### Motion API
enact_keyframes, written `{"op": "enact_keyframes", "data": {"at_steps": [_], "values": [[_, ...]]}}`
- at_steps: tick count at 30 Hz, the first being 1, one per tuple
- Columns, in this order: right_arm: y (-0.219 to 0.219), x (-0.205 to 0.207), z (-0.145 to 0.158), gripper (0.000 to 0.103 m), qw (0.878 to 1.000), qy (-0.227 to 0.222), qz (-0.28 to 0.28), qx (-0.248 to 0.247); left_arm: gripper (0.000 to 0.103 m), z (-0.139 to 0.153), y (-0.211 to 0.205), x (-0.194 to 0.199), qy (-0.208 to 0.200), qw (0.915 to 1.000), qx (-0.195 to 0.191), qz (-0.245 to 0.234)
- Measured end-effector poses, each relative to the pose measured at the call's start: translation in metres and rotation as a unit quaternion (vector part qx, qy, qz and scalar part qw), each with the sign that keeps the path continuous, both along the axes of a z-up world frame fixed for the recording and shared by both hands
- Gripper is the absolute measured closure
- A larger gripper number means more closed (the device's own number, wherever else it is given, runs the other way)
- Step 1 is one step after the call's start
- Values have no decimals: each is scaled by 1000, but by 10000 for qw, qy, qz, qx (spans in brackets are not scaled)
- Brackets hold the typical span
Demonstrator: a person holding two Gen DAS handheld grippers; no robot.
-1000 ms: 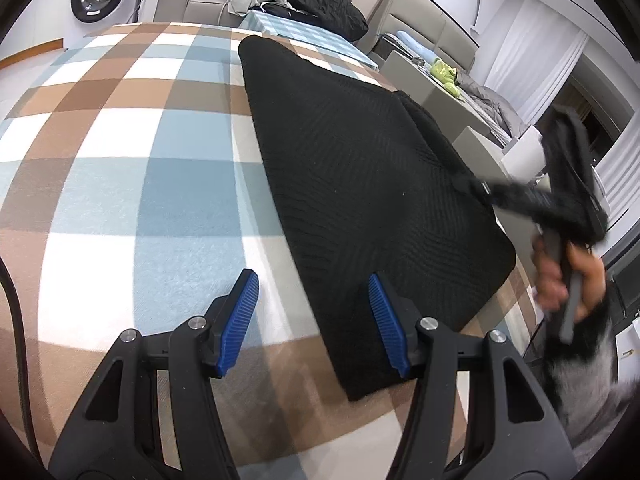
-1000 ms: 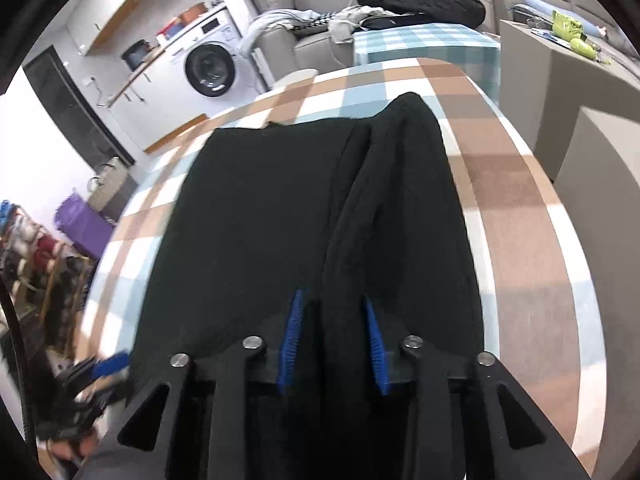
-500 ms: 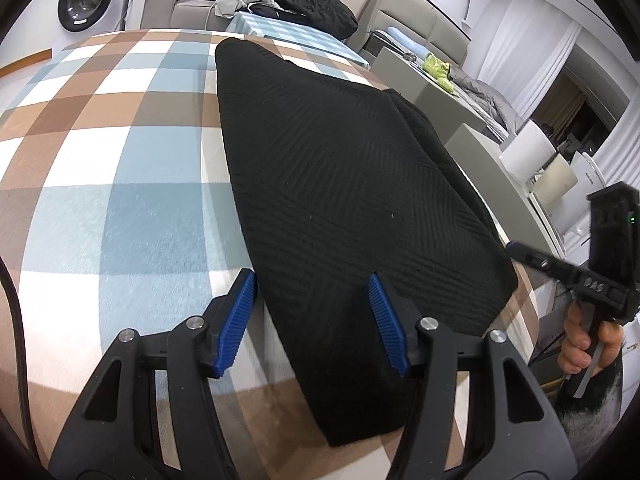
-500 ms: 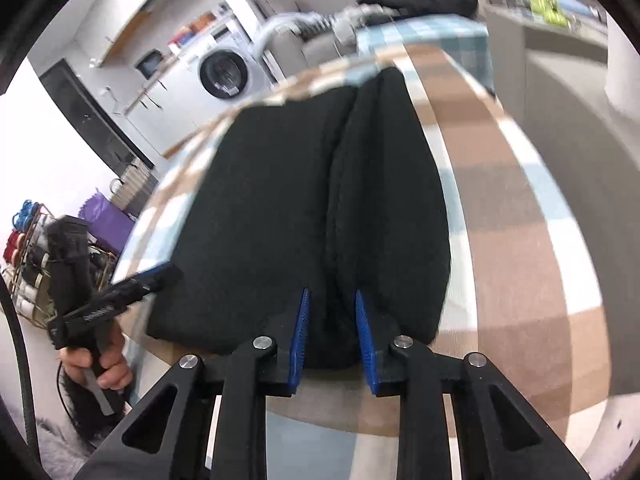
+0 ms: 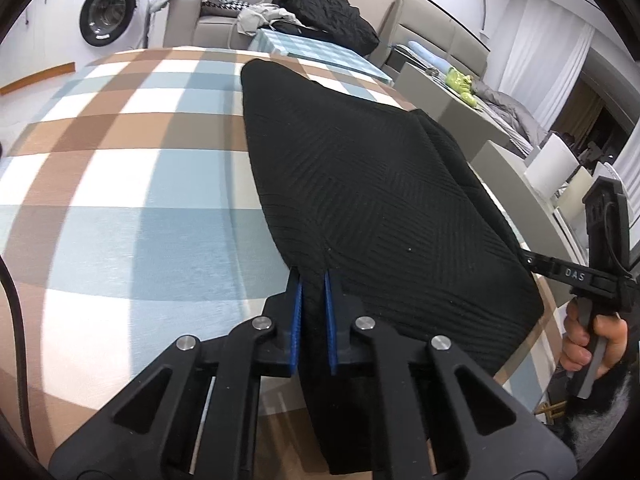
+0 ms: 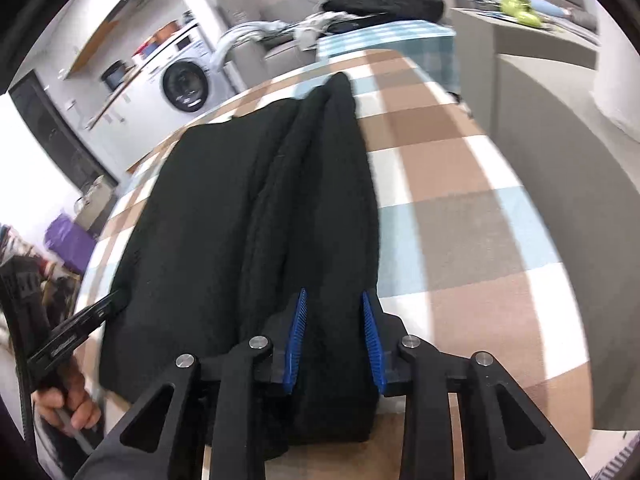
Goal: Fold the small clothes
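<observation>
A black knit garment (image 5: 360,184) lies flat on the checked table (image 5: 120,184). My left gripper (image 5: 313,280) is shut on its near left edge, and the cloth puckers between the blue pads. My right gripper (image 6: 334,312) is around the thick folded right edge of the garment (image 6: 224,216); its blue pads stand a little apart and press the cloth on both sides. The right gripper also shows at the garment's right corner in the left wrist view (image 5: 560,272). The left gripper shows at the garment's left edge in the right wrist view (image 6: 100,312).
The table's near edge runs just below both grippers. A washing machine (image 5: 106,12) and a sofa with piled clothes (image 5: 320,12) stand behind the table. Grey cabinets (image 6: 540,92) stand close to the table's right side.
My left gripper has moved onto the garment's left edge and shut on it. My right gripper has come back over the folded right edge, its pads wider apart than half a second ago.
</observation>
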State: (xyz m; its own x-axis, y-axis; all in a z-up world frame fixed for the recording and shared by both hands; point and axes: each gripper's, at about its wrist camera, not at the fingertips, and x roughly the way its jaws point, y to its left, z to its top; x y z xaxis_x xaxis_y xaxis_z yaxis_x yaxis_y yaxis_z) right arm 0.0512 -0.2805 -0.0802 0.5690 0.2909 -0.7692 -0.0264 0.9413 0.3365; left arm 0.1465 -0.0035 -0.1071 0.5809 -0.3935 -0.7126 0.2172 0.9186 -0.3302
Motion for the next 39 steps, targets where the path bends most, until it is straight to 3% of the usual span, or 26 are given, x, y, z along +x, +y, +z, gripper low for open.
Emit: {"op": "enact_keyframes", "data": {"at_steps": [9,12,14,17,19,22,28,34,39], "values": [[39,-13,-4,74,9969,200,752,124,95,3,50,-37,-25,9989,109,446],[32,-10,8,74,9981,-20,598,177,92,6,58,-41,-29,9987,50,511],[24,-4,21,73,9982,-307,438,280,85,9,62,-41,-42,9985,21,541],[25,18,33,60,9959,-537,518,508,58,15,67,-38,-118,9982,-79,577],[30,34,33,60,9951,-520,584,611,40,19,66,-34,-189,9977,-67,643],[48,62,22,60,9948,-213,656,747,30,25,66,-32,-233,9975,-45,672],[62,80,1,55,9912,25,879,988,27,28,66,-24,-214,9974,-42,681],[67,106,-6,55,9938,116,665,879,27,28,60,-18,-212,9979,60,614],[59,87,-1,55,9968,64,548,578,27,27,61,-20,-207,9980,20,599]]}}
